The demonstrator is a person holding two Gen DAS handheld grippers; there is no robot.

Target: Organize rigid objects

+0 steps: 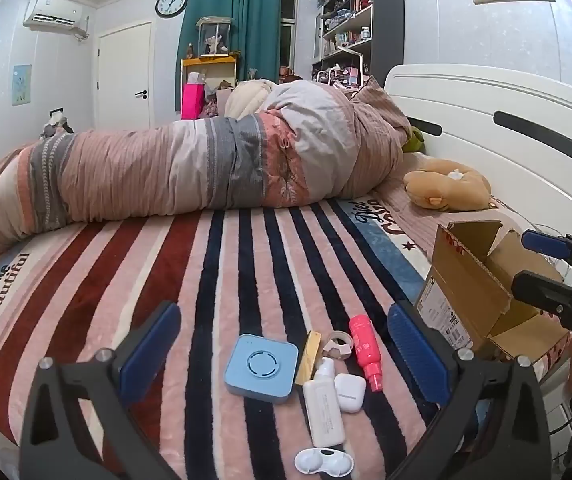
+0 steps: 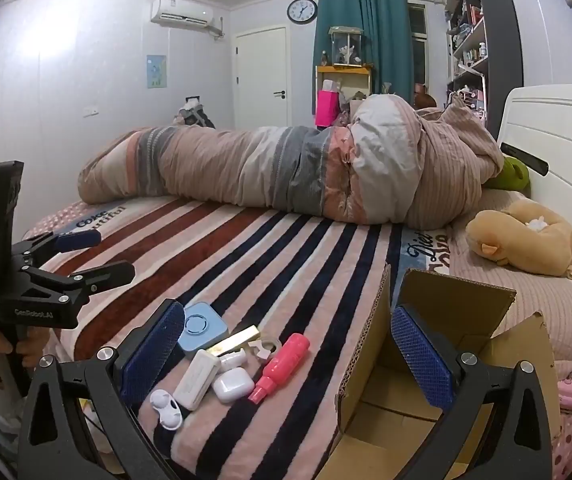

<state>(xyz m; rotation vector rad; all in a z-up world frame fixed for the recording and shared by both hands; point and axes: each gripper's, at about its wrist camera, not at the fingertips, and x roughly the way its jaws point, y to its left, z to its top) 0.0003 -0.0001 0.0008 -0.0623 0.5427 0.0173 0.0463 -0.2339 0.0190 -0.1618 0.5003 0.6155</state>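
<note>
In the left wrist view, the left gripper (image 1: 283, 350) is held spread wide and empty above a cluster on the striped fleece blanket (image 1: 165, 272): a square pale-blue plastic device (image 1: 261, 367), a white rectangular lotion bottle (image 1: 323, 404), a white earbud case (image 1: 350, 392), a pink spray bottle (image 1: 366, 350) and a white contact-lens case (image 1: 324, 462) cut off at the lower edge; the right gripper (image 1: 542, 262) is seen spread over the open brown cardboard box (image 1: 462, 276). In the right wrist view, the right gripper (image 2: 286, 352) is spread, one finger inside the box (image 2: 366, 360), whose floor is partly hidden, and the left gripper (image 2: 101, 254) is also open.

Pale walls, teal curtain (image 1: 229, 36), wall clock (image 1: 171, 3), white door (image 2: 261, 76), dark shelving (image 1: 360, 20)
</note>
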